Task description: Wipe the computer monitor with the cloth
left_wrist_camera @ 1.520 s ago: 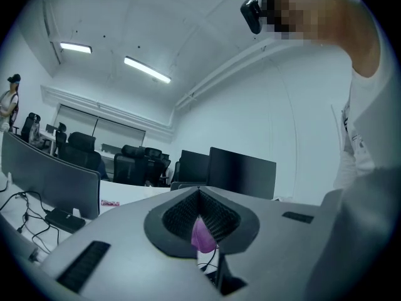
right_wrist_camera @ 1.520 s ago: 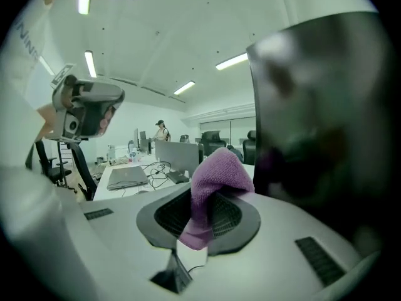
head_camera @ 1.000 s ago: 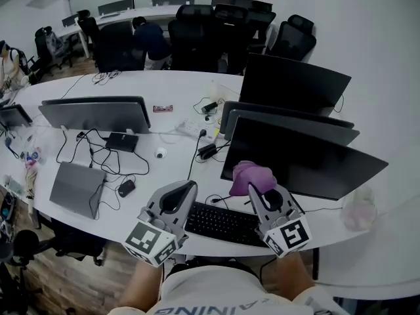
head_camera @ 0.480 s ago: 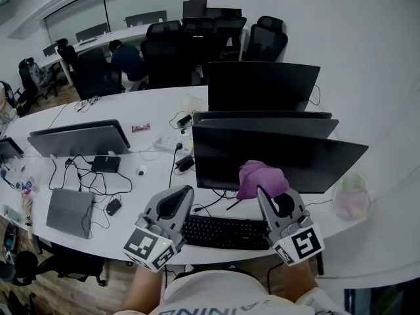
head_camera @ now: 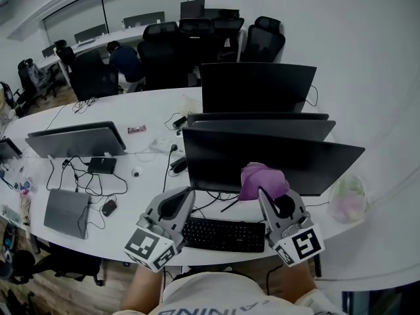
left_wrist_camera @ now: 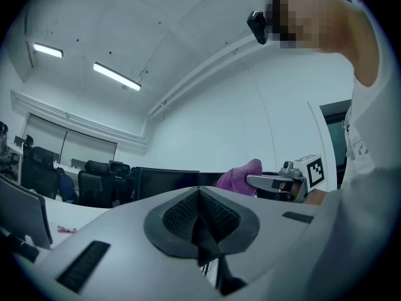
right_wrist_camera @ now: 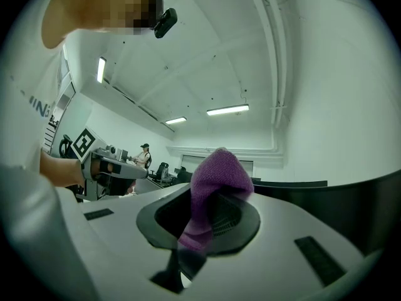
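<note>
Monitor (head_camera: 289,159) under test: wide dark screen standing on the white counter (head_camera: 151,100), towards its right end and a little back from the front edge.

We log the rest by size:
- A second monitor (head_camera: 259,125) stands directly behind it, and a third monitor (head_camera: 256,87) is further back towards the far edge.
- A grey-backed monitor (head_camera: 75,140) stands on the left part of the counter.
- Black office chairs (head_camera: 167,44) line the far edge.
- A closed grey laptop (head_camera: 65,212) lies near the front-left edge.
- A black keyboard (head_camera: 223,235) lies along the front edge, just in front of the wide screen.
- A translucent bag (head_camera: 348,199) sits near the right end.

Right claw (head_camera: 264,194) (right_wrist_camera: 200,231): raised over the front edge, above the keyboard's right end. Its jaws are clamped on the purple cloth (head_camera: 261,179) (right_wrist_camera: 216,187). The cloth bunches up out of the jaws and, in the head view, overlaps the lower edge of the wide screen. We cannot tell whether cloth and glass touch.

Left claw (head_camera: 185,194) (left_wrist_camera: 199,212): held over the front edge above the keyboard's left end. Its jaws are together with nothing between them. In its own view the cloth (left_wrist_camera: 241,175) and the other claw (left_wrist_camera: 263,180) show to the right.

Smallest item: a dark mouse (head_camera: 109,207) just right of the laptop, with cables trailing around it.
</note>
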### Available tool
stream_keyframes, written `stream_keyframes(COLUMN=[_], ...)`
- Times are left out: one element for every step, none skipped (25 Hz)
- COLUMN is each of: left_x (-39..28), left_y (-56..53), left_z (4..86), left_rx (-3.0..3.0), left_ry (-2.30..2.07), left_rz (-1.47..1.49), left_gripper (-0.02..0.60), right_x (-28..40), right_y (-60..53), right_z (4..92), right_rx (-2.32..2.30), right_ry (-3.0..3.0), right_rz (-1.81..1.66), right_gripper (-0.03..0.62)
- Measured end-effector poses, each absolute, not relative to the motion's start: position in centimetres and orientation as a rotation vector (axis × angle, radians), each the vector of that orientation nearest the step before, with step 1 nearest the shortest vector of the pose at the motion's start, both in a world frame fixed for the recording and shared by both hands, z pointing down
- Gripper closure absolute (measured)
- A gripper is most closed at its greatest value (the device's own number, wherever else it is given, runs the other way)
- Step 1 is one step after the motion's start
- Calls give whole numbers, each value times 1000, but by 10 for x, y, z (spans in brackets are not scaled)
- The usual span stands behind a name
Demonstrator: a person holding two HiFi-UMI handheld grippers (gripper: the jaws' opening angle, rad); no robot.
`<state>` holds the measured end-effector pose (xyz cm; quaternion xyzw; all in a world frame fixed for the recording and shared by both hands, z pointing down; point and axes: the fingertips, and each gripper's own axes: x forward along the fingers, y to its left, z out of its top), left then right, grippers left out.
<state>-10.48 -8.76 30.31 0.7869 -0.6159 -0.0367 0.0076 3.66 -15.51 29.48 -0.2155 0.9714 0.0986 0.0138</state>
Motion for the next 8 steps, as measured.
stream_keyframes(left_x=[-104, -104, -104, -103, -103, -103, -103, -103], left_y=[-88, -88, -89, -89, -89, -88, -88, -88], left_z=[303, 302, 301, 301, 301, 301, 301, 302], left_rx=[2461, 2461, 2459, 2458, 2457, 2455, 2453, 2451], left_ry=[-1928, -1932, -1935, -1938, -1940, -1942, -1943, -1944], left_rz=[-116, -117, -119, -119, -119, -118, -117, -116], left_gripper=[575, 574, 575, 575, 574, 574, 575, 574], right_x=[36, 36, 36, 35, 35, 34, 34, 33], right_y=[-155, -155, -155, -154, -154, -153, -152, -151], right_z=[295, 295, 294, 293, 293, 293, 293, 293], right_rx=[-665, -658, -652, -646, -640, -635, -629, -624], right_ry=[3027, 3029, 3030, 3032, 3034, 3035, 3036, 3037], right_rz=[310, 315, 323, 333, 342, 349, 355, 360], right_gripper=[539, 539, 540, 539, 539, 539, 539, 539])
